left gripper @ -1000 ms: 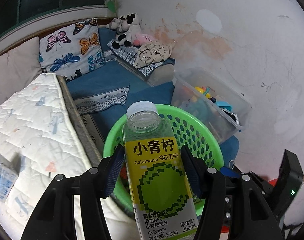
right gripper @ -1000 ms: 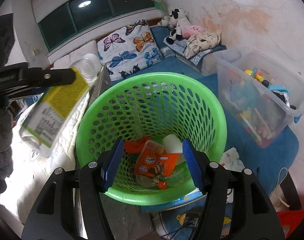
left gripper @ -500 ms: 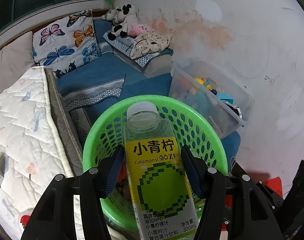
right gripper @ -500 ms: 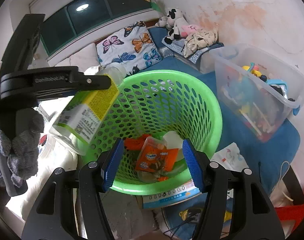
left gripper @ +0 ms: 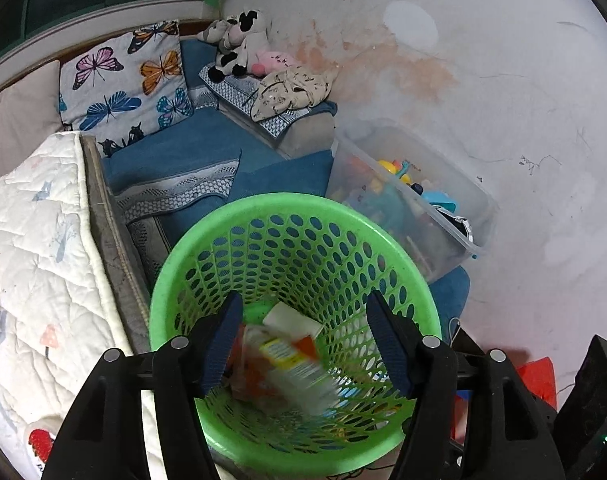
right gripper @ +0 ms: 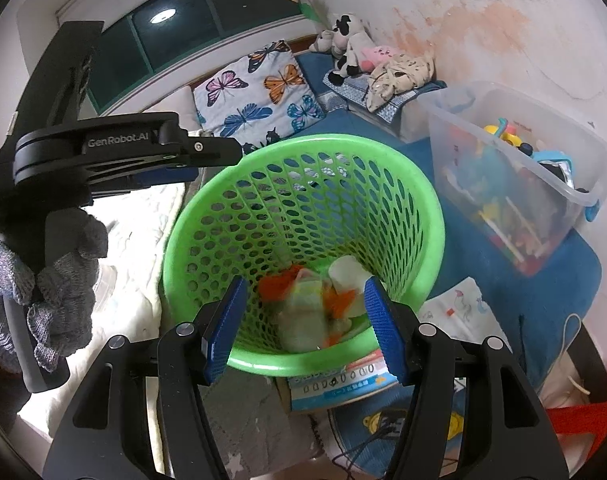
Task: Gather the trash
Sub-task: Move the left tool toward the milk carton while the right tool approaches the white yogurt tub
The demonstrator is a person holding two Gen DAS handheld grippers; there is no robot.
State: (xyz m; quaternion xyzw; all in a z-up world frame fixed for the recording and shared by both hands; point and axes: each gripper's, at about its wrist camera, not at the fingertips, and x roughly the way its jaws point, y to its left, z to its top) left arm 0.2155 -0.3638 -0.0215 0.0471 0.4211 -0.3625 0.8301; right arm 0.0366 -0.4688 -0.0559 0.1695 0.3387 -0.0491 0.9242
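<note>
Far left there's a white quilted mattress [left gripper: 35,248] and, in the right wrist view, a grey-gloved hand [right gripper: 59,280] gripping the handle of the left gripper [left gripper: 303,344], which reaches out over the green basket [left gripper: 175,280]. Its jaws have just been opening and now they're spread with nothing pinched between them; the blue pads touch nothing. The juice bottle [left gripper: 299,368] with the yellow-green label is a motion-blurred smear down inside the basket, below those jaws, on top of the other trash: an orange wrapper [right gripper: 277,284] and a white cup-looking thing [right gripper: 347,272]. Can't tell if the bottle has landed or is mid-fall, it's too smeared. The right gripper [right gripper: 303,328] hovers at the near rim of the same basket, jaws standing about as wide apart, empty too. Behind the basket sits a butterfly pillow [left gripper: 123,80] on blue cushions, with plush toys [left gripper: 243,44] by the stained wall. Just right of the basket is a clear plastic bin [right gripper: 515,184] full of colourful toys.
</note>
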